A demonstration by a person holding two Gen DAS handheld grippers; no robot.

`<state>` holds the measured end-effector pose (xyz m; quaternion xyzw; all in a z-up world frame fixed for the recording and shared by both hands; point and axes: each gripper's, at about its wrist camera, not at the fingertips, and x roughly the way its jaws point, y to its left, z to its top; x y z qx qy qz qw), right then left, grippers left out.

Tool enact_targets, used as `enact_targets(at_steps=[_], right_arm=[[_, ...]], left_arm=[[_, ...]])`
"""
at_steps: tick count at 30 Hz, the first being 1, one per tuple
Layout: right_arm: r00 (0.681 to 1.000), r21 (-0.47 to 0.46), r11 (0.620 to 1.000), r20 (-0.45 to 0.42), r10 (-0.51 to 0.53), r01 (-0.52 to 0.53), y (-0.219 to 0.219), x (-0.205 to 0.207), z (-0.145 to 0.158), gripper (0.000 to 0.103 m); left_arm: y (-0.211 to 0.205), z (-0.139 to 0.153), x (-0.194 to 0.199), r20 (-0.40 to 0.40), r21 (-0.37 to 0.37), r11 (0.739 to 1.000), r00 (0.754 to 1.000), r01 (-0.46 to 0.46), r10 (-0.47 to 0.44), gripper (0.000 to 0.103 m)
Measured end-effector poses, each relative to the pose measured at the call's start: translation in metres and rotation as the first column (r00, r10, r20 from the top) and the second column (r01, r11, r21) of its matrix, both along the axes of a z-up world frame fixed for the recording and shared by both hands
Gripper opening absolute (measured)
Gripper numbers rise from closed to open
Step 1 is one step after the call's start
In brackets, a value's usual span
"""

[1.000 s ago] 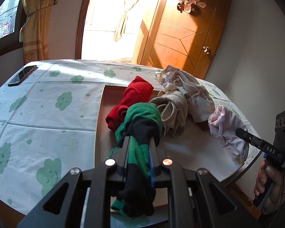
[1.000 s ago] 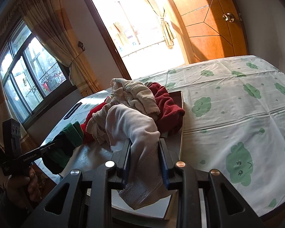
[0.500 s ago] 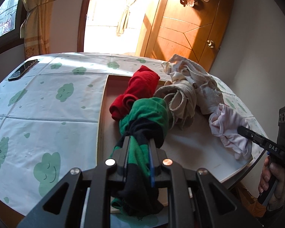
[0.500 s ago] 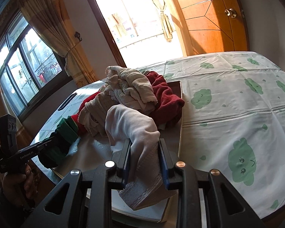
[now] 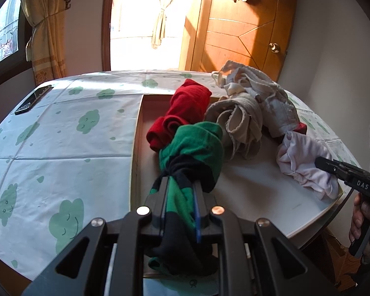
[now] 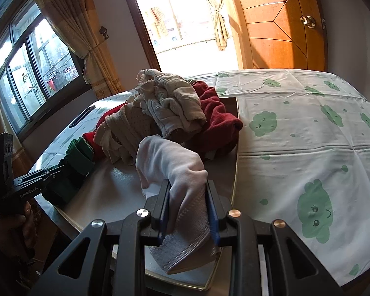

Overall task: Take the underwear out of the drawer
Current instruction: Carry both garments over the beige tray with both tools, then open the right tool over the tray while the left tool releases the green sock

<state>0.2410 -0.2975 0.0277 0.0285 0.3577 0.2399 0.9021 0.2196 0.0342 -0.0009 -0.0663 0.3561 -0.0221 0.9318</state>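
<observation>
- Left wrist view: the left tongs [image 5: 178, 192] are clamped tight on a green-and-black underwear [image 5: 194, 148], its bunched end raised just above the white drawer floor [image 5: 254, 185]. Red [image 5: 182, 113] and beige [image 5: 244, 118] garments lie heaped behind it. At the right edge, the right tongs [image 5: 320, 164] pinch a pale pink underwear [image 5: 303, 160].
- Right wrist view: the right tongs [image 6: 188, 192] are closed on the pale pink underwear [image 6: 170, 162], over the drawer set into the cloud-print bench [image 6: 308, 133]. The left tongs [image 6: 55, 171] hold the green piece [image 6: 77, 157] at the left.

Bunched underwear [image 5: 236, 120] heaped in the open drawer [image 5: 259, 185].
</observation>
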Motion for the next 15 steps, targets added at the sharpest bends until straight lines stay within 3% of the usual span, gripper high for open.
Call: enact_targets(at_steps=[15], right_arm=[[1.000, -0.030, 1.000, 0.016, 0.007, -0.007, 0.0025, -0.0055, -0.0042, 0.031]], left_arm=[[0.0033, -0.0053, -0.0011, 0.003, -0.002, 1.000, 1.000, -0.003, 0.003, 0.021]])
